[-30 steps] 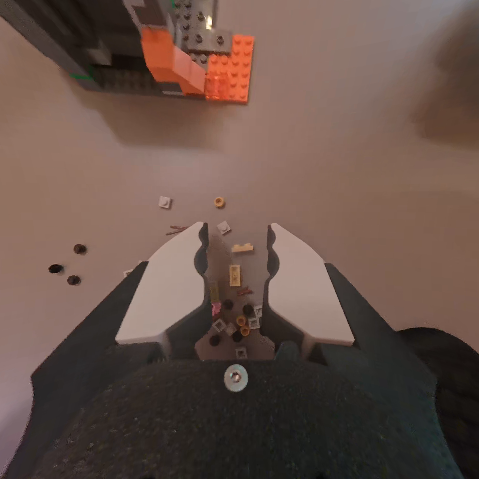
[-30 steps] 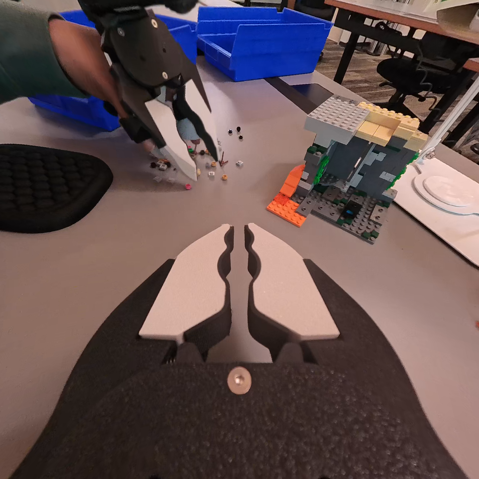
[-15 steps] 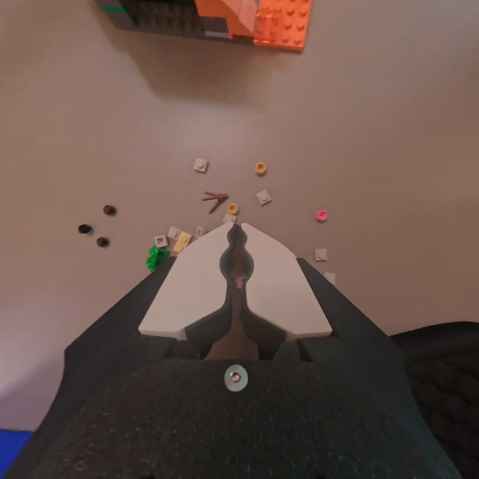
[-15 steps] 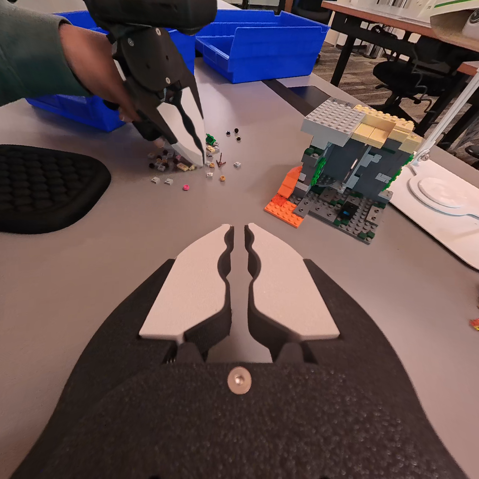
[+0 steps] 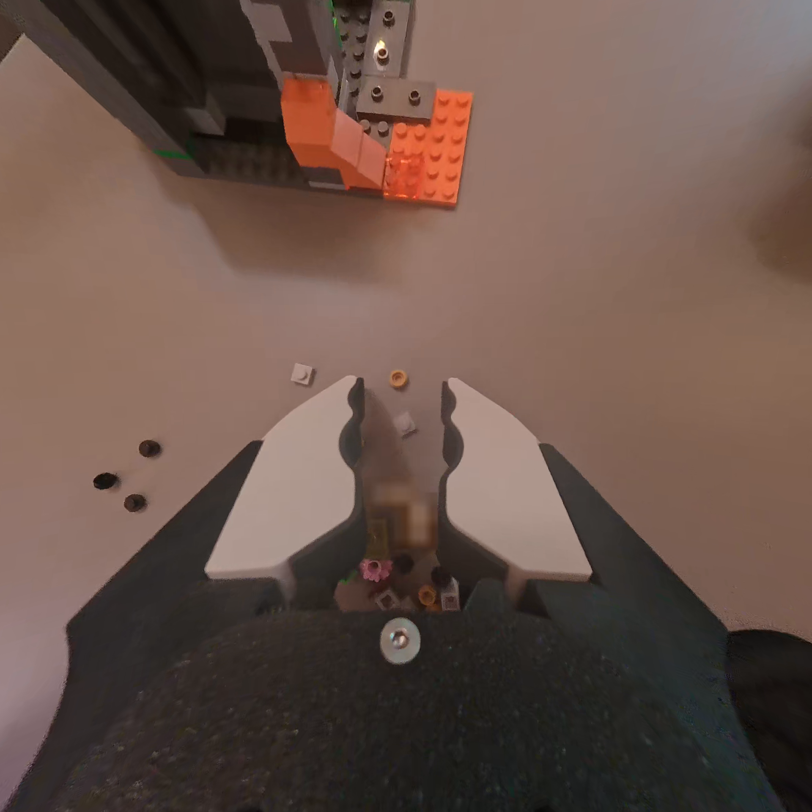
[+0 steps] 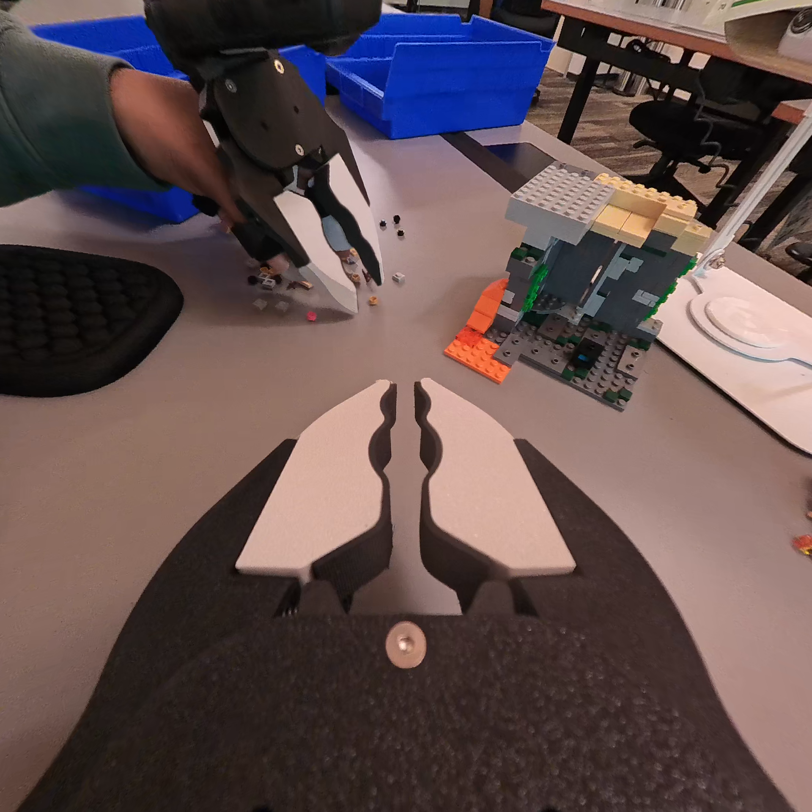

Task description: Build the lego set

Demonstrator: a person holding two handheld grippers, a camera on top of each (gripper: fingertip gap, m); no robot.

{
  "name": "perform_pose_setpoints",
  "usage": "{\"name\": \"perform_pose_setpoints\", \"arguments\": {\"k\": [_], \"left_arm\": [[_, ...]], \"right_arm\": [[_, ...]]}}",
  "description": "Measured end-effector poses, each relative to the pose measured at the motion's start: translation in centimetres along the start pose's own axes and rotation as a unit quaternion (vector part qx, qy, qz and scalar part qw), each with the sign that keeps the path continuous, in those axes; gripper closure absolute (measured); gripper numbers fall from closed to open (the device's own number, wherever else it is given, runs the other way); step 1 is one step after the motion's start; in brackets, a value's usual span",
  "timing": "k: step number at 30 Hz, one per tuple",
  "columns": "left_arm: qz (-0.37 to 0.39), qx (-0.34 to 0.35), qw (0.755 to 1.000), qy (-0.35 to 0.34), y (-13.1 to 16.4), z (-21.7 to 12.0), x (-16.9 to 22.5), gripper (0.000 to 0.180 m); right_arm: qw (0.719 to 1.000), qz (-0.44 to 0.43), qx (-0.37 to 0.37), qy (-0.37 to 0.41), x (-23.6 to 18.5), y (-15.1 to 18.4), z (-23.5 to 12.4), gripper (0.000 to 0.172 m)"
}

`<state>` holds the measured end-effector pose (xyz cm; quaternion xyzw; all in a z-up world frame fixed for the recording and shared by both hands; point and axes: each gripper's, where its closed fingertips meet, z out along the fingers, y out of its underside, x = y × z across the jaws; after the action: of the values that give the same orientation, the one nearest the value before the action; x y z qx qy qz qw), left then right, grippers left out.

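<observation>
Two grippers show over the grey table [image 6: 175,439]. The left gripper [image 5: 402,386] was pinched together half a second ago above the loose toy pieces [image 6: 281,281]; now its jaws stand apart and bare, low over that scatter, with a small grey square piece [image 5: 405,422] lying between them untouched and a tan ring [image 5: 398,378] just beyond. The right gripper [image 6: 405,386] has kept its place, jaws nearly together on nothing, well apart from the brick building [image 6: 589,281] ahead to its right.
</observation>
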<state>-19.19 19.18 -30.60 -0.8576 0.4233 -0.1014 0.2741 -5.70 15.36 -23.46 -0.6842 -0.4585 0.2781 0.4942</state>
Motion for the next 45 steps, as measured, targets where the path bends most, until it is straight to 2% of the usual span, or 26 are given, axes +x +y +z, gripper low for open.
{"name": "perform_pose_setpoints", "arguments": {"k": [10,14,19,23,30,37,45], "left_arm": [[-0.020,-0.006,1.000,-0.010,1.0,-0.2,-2.0,0.177],[-0.047,-0.018,0.998,-0.045,1.9,-0.7,-3.9,0.180],[-0.060,0.012,0.996,-0.062,0.9,-2.0,-4.6,0.166],[-0.050,0.036,0.997,-0.053,-0.6,-2.4,-3.6,0.148],[-0.054,0.068,0.995,-0.042,-2.0,-1.5,-1.2,0.129],[-0.072,0.072,0.994,-0.040,-1.4,-0.4,-0.4,0.131],[-0.059,0.062,0.996,-0.021,0.6,-1.9,1.7,0.133]], "right_arm": [[1.000,0.006,-0.001,-0.001,0.2,0.1,0.0,0.164],[1.000,0.007,-0.001,-0.002,0.2,0.2,0.1,0.164],[1.000,0.007,-0.001,-0.003,0.1,0.2,0.1,0.164],[1.000,0.007,-0.002,-0.005,0.0,0.2,0.1,0.164],[1.000,0.007,-0.001,-0.005,0.1,0.2,0.1,0.165],[1.000,0.005,-0.002,-0.005,0.1,0.2,0.1,0.164],[1.000,0.004,-0.001,-0.007,0.0,0.2,0.1,0.164]]}}
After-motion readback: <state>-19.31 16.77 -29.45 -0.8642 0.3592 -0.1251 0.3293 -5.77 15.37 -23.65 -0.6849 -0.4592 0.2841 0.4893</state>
